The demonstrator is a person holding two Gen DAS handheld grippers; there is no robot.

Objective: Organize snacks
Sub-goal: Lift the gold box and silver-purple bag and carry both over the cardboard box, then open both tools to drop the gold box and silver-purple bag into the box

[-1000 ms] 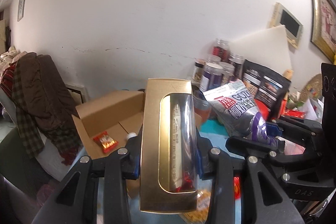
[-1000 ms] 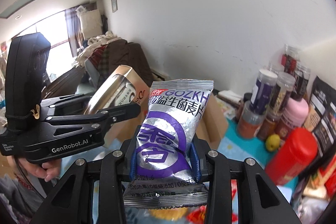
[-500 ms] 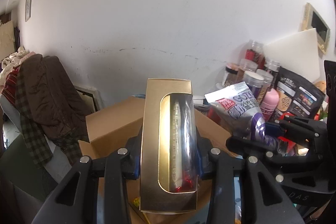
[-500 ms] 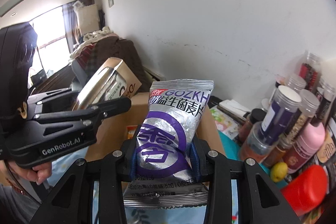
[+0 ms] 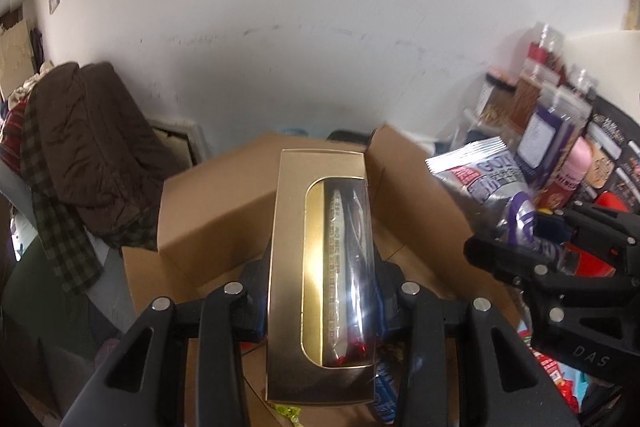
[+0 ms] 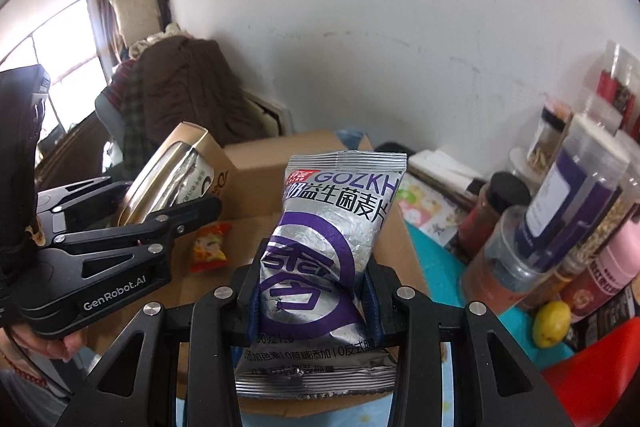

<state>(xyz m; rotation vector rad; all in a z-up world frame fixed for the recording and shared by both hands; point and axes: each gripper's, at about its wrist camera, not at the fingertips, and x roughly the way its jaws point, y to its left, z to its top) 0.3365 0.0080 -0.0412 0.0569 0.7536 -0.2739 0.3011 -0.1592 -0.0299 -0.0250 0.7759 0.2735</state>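
The left gripper (image 5: 322, 301) is clamped on an upright gold box (image 5: 320, 267) with a clear window, held over the open cardboard box (image 5: 208, 215). The right gripper (image 6: 314, 297) is clamped on a silver and purple snack bag (image 6: 328, 247), also upright and above the same cardboard box, at its right edge. Inside the cardboard box lies a small orange packet (image 6: 209, 247), and jars (image 6: 560, 219) stand on the blue table surface (image 6: 436, 259) beside the box's right side.
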